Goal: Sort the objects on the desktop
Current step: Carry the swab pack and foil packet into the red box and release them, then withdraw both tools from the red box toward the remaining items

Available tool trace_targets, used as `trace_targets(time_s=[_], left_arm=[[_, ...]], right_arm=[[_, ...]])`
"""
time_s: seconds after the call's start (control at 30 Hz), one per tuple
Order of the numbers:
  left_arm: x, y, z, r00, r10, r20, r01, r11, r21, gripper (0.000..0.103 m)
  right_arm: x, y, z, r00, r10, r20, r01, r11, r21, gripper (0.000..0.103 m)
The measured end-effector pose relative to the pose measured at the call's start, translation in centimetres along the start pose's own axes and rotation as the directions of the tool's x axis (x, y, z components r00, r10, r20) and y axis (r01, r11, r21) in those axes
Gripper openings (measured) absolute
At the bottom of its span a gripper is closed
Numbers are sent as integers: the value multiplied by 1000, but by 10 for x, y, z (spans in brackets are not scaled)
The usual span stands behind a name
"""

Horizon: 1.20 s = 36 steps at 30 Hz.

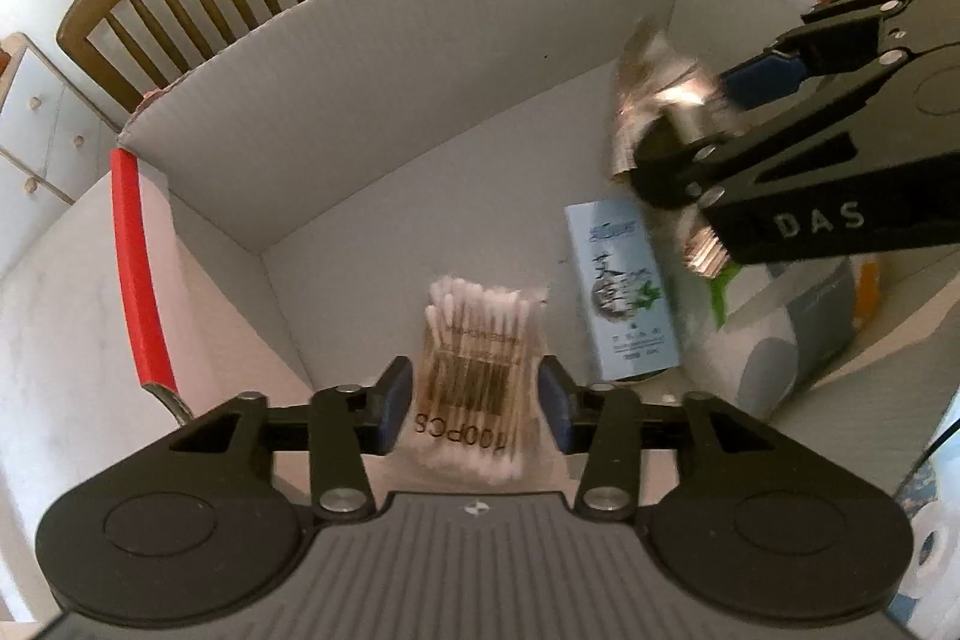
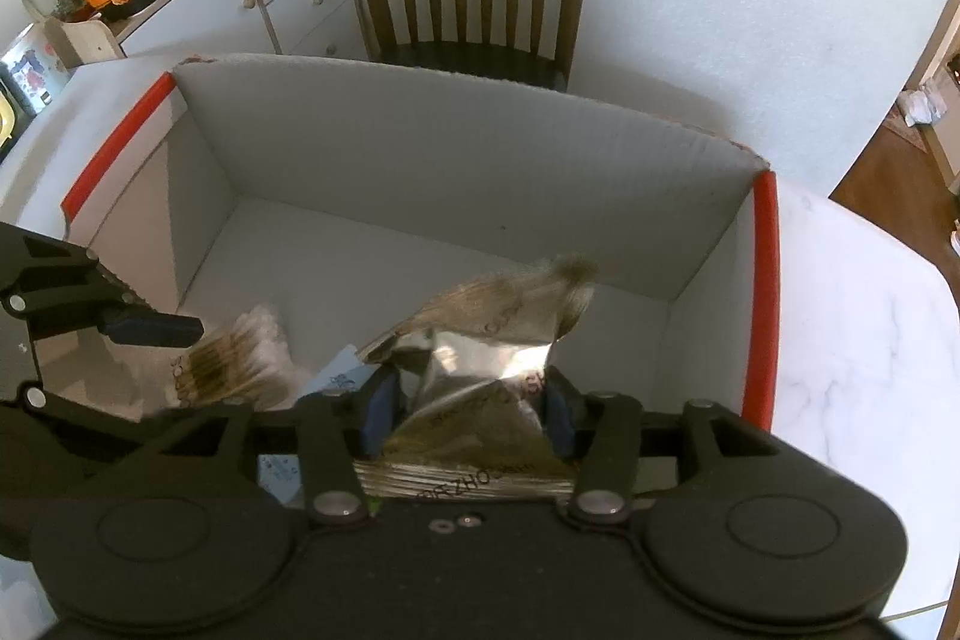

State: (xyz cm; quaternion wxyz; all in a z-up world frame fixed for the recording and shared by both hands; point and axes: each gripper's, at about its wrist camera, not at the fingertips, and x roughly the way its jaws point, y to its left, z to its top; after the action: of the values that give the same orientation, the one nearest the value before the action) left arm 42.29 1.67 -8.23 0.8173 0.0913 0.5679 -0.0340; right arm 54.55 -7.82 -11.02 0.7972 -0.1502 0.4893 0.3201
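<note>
— Lettering "100PCS" is read on the cotton swab pack (image 1: 474, 376), flanked untouched by the left hand-held gripper (image 1: 475, 403), angled steeply down.
— The foil pouch (image 2: 480, 370) is bracketed by the right hand-held gripper (image 2: 468, 415) above the box (image 2: 420, 148).

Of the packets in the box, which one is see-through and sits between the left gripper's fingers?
The cotton swab pack, clear plastic printed 100PCS, lies between the left gripper fingers. The foil pouch is silvery, at the right gripper; the blue box is opaque.
</note>
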Motion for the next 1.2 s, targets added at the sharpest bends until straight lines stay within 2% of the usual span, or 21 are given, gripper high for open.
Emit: trace_targets(time_s=[0.07, 0.2, 0.4, 0.9, 1.2], left_arm=[[-4, -4, -2, 1000, 3, 12, -3, 1000, 3, 54], [-10, 1, 0, 999, 2, 37, -1, 1000, -14, 55], [-31, 7, -4, 996, 5, 85, 0, 998, -61, 59], [-93, 0, -25, 985, 25, 173, -6, 994, -113, 59], [-131, -10, -52, 973, 3, 231, 20, 995, -98, 59]], right_arm=[[-4, 1, 0, 1000, 6, 13, -6, 1000, -6, 57], [-17, 1, 3, 999, 9, 47, -9, 1000, -2, 62], [-36, 1, 2, 997, 18, 73, -18, 1000, -2, 62], [-91, 18, -16, 992, 62, 114, -57, 997, -53, 62], [-133, 30, -38, 989, 35, 147, -30, 999, -40, 62]])
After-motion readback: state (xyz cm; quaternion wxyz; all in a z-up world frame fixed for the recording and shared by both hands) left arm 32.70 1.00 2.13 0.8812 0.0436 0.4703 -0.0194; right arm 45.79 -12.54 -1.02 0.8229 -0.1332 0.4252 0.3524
